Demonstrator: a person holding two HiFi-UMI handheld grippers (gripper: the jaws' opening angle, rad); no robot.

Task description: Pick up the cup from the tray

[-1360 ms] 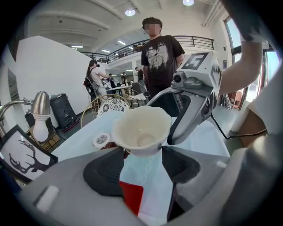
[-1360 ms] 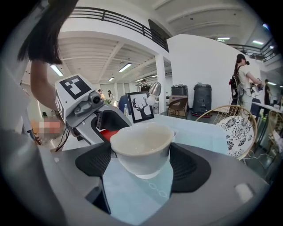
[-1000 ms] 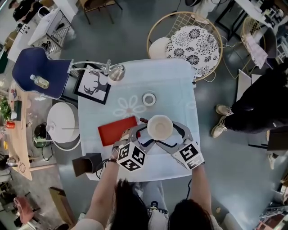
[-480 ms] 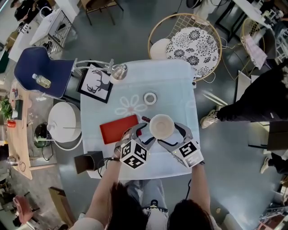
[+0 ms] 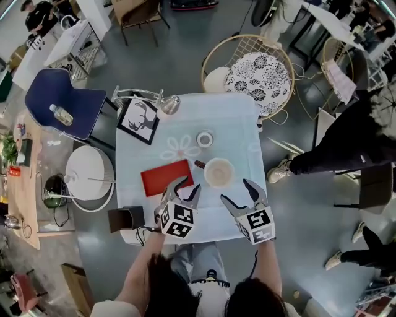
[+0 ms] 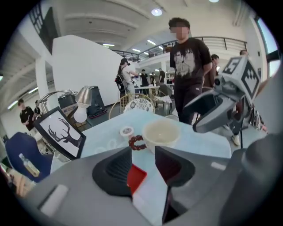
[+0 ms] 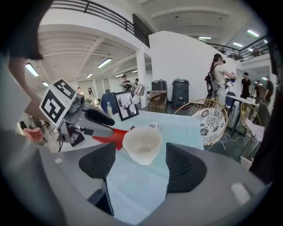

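Place: large open hall, run as a studio or lab workspace, not a home.

Evidence:
- grey floor (image 5: 185, 56)
- high ceiling with strip lights (image 7: 104, 63)
- mezzanine railing (image 7: 95, 9)
- white partition (image 6: 84, 66)
- several people (image 6: 189, 66) standing about
- wire rack (image 5: 80, 37) and side desk (image 5: 25, 204) with clutter at the edges

Home-style props set in the middle:
- cloth-covered table (image 5: 241, 124)
- desk lamp (image 5: 167, 104)
- deer picture (image 5: 137, 121)
- wicker chair (image 5: 257, 74)
- blue chair (image 5: 59, 102)

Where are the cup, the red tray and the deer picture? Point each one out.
cup (image 5: 218, 173), head view, centre of its pale inside.
red tray (image 5: 164, 178), head view, middle of its flat face.
deer picture (image 5: 138, 117), head view, on the deer print.
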